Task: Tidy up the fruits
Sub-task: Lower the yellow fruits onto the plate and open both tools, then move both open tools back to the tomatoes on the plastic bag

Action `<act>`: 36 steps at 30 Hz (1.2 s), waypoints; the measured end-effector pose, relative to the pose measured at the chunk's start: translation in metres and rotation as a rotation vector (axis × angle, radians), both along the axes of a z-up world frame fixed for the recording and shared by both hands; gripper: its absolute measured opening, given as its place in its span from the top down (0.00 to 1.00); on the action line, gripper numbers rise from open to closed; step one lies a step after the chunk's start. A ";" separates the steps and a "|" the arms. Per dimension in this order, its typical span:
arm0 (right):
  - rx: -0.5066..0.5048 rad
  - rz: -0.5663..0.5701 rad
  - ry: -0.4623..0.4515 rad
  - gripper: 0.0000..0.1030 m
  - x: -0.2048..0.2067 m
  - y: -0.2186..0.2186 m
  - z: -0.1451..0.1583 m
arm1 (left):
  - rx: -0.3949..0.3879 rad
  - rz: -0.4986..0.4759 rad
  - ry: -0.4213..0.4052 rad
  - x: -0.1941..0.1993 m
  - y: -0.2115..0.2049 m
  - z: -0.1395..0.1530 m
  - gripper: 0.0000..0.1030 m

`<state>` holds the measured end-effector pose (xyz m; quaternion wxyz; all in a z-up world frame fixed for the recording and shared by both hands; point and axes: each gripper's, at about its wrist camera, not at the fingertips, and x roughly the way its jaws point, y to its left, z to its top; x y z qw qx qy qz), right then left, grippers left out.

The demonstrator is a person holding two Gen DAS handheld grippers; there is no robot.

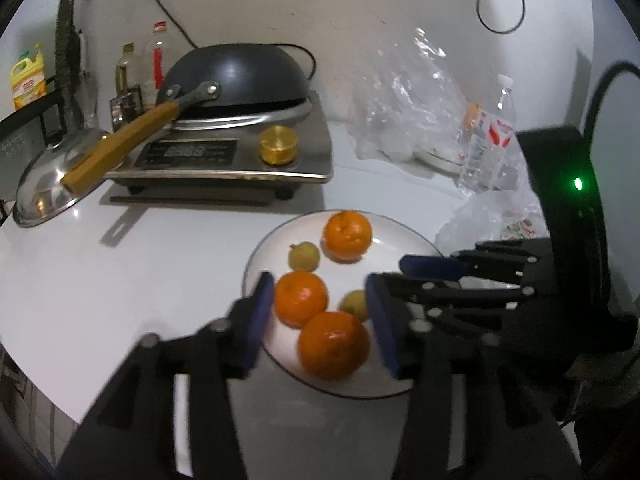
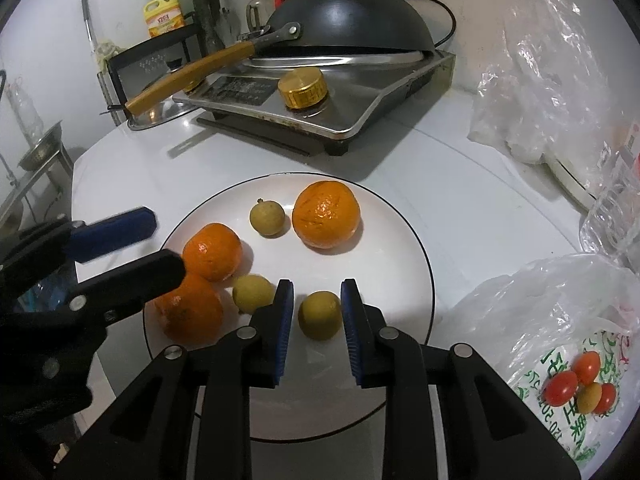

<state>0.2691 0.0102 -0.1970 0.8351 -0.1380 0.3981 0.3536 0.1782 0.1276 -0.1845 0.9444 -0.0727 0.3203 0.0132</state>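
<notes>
Oranges and small yellow-green fruits lie on a white plate on the worktop. The left gripper hangs spread over the plate's near side, its pads clear of the nearest orange between them, with a second orange just ahead. The right gripper looks parted in its own view, a yellow-green fruit between the pads; whether they pinch it I cannot tell. A third orange lies farther ahead. Right of that gripper, a plastic bag holds cherry tomatoes. Beyond the plate, a stove carries an upturned wok.
</notes>
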 end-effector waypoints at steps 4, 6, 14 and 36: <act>0.009 -0.002 -0.004 0.71 -0.003 -0.003 0.003 | -0.005 0.019 -0.018 -0.008 0.003 0.006 0.51; 0.012 -0.005 -0.011 0.65 -0.004 -0.004 0.006 | -0.003 0.017 -0.025 -0.011 0.001 0.009 0.51; 0.042 -0.021 -0.035 0.56 -0.011 -0.019 0.019 | -0.014 0.028 -0.033 -0.019 -0.006 0.016 0.50; 0.083 -0.104 -0.121 0.56 -0.032 -0.117 0.061 | 0.019 -0.071 -0.068 -0.010 -0.085 0.041 0.50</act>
